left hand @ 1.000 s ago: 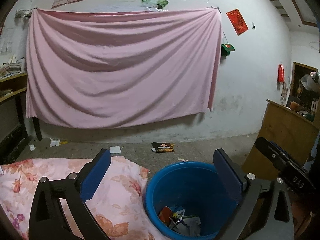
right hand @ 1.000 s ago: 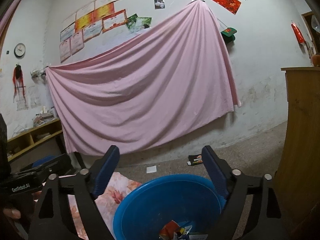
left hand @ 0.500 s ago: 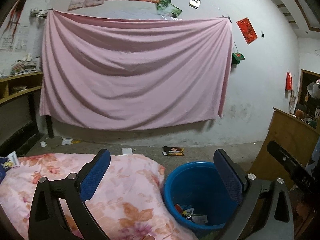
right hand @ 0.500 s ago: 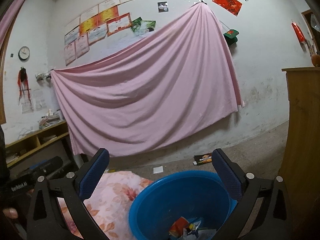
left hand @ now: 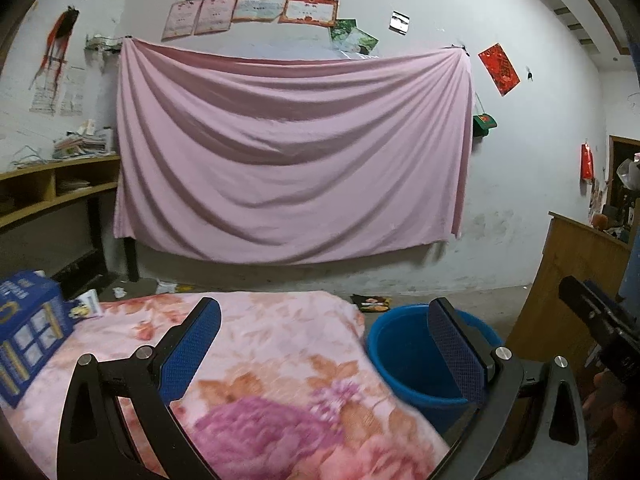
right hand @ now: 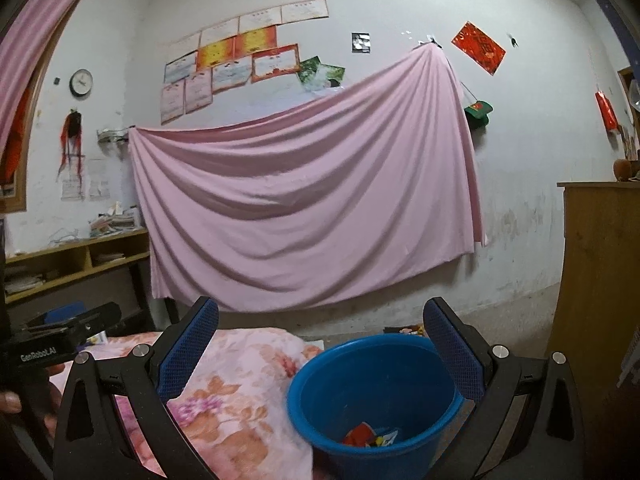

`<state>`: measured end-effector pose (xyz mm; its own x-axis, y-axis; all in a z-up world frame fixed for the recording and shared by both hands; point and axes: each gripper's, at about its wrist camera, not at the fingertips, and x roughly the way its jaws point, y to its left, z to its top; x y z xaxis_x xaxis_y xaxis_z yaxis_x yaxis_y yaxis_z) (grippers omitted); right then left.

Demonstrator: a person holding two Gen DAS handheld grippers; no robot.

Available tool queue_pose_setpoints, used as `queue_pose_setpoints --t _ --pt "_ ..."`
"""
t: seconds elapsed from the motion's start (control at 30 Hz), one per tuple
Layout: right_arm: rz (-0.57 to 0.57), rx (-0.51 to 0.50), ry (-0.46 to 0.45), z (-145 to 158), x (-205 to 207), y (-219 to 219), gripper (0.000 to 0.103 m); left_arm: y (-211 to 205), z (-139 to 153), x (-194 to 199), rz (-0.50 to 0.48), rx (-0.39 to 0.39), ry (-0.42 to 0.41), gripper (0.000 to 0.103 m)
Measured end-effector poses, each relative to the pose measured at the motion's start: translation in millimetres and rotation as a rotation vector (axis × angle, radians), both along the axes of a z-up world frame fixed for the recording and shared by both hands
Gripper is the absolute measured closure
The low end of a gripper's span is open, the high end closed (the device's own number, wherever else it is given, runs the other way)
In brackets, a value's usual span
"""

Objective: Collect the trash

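1. Both tools are empty. The left hand-held gripper (left hand: pixel 324 344) has its jaws spread wide with nothing between them, above the flowered blanket (left hand: pixel 280 360). The right hand-held gripper (right hand: pixel 320 344) is also wide open and holds nothing, hanging over the blue bucket (right hand: pixel 372 392).
2. Collected trash lies in the bottom of that bucket: red and white wrappers (right hand: pixel 370 436).
3. Pieces not yet gathered: a blue box (left hand: pixel 30 328) on the blanket's left edge, a small carton (left hand: pixel 90 302) just behind it, and a dark wrapper (left hand: pixel 372 303) on the floor beyond the bucket.
4. The box looks like light, stiff cardboard that would dent under a hard squeeze. I would take it across its narrow faces, near the top.
5. The wrappers look thin, limp and slick. Pinch a raised edge or fold, not the flat face.
6. The soft blanket may bunch up into the pads.
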<state>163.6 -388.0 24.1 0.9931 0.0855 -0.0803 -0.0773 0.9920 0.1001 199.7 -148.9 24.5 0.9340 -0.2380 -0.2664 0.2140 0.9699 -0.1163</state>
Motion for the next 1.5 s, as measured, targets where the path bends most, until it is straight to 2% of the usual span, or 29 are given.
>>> queue_pose_setpoints --t 0.33,0.57,0.83,1.5 --pt "-0.008 0.010 0.046 -13 -39 26 0.000 24 -17 -57 0.026 0.028 -0.020 0.002" --pt "-0.024 -0.003 0.059 -27 -60 39 0.000 36 -33 -80 0.034 0.036 -0.018 0.002" --pt "-0.004 -0.043 0.066 -35 -64 53 0.000 40 -45 -92 0.044 0.030 -0.015 0.002" --pt "0.009 -0.045 0.087 -44 -66 64 0.000 48 -59 -99 0.061 0.034 -0.015 0.002"
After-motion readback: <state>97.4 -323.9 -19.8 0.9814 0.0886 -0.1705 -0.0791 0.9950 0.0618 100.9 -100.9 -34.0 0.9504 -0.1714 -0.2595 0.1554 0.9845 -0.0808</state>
